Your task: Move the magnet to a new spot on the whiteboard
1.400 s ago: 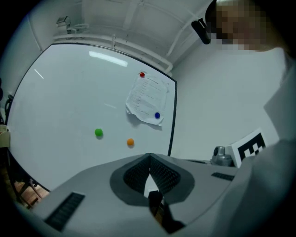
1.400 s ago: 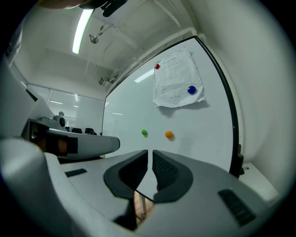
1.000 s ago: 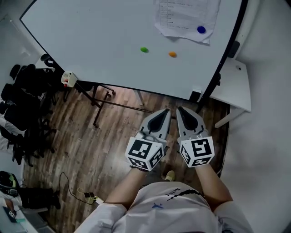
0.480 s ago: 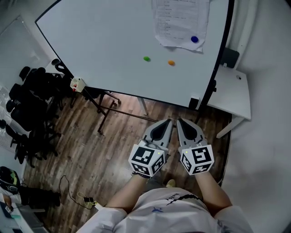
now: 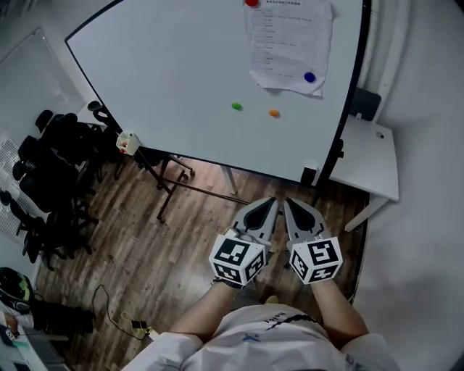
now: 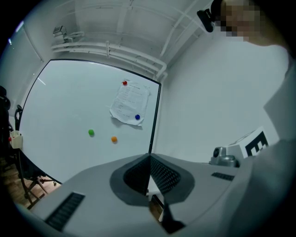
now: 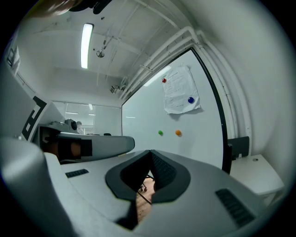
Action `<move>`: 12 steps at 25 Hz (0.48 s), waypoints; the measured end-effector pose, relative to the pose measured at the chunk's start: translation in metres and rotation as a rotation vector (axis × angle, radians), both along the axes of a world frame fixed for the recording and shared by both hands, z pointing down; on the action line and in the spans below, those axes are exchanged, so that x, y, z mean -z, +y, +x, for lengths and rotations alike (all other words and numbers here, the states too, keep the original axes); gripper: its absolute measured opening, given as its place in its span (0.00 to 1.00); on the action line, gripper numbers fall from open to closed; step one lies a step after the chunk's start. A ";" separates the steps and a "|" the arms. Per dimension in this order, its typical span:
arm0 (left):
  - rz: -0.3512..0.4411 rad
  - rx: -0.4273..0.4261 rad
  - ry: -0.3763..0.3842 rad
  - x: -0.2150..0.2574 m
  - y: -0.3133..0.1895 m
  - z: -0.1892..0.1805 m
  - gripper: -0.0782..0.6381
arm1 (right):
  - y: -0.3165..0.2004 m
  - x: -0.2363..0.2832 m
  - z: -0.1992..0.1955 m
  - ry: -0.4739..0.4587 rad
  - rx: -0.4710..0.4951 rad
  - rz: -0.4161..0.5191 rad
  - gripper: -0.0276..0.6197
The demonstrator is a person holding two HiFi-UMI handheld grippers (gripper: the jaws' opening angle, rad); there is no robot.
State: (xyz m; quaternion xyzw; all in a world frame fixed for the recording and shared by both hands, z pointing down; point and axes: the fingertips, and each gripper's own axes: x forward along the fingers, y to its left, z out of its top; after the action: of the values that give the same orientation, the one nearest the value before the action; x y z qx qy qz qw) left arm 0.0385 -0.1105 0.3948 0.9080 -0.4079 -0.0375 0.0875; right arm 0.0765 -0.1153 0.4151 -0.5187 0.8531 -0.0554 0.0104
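The whiteboard [image 5: 181, 80] stands ahead of me, well beyond both grippers. On it are a green magnet [image 5: 237, 106] and an orange magnet [image 5: 274, 113] side by side. A blue magnet [image 5: 310, 77] and a red magnet [image 5: 251, 3] pin a printed sheet [image 5: 290, 40]. My left gripper [image 5: 270, 203] and right gripper [image 5: 288, 203] are held side by side over the wooden floor, both shut with nothing in them. The left gripper view shows its own jaws [image 6: 149, 159] met below the green magnet [image 6: 91, 133] and orange magnet [image 6: 114, 139]. The right gripper [image 7: 151, 155] points level at the board.
A white side table [image 5: 373, 156] stands right of the board. Black chairs [image 5: 43, 159] crowd the left. The board's stand legs [image 5: 174, 177] and a small white box [image 5: 129, 142] sit at its lower edge. A cable [image 5: 119, 311] lies on the floor.
The whiteboard has slid down the picture, and the red magnet has come into view at its top. Both grippers sit a little lower in the picture, still side by side and shut.
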 end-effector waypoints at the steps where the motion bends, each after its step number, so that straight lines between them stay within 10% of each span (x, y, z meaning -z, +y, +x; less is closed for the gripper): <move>1: 0.000 -0.001 0.000 0.000 0.000 0.000 0.12 | 0.000 0.000 0.000 0.000 0.000 0.001 0.06; 12: 0.004 -0.007 0.004 0.002 -0.003 -0.001 0.12 | -0.001 0.003 -0.002 0.009 -0.004 0.005 0.06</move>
State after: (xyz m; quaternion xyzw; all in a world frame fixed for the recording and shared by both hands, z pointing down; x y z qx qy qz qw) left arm 0.0374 -0.1131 0.3930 0.9096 -0.4043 -0.0396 0.0866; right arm 0.0744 -0.1162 0.4122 -0.5205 0.8523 -0.0510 0.0082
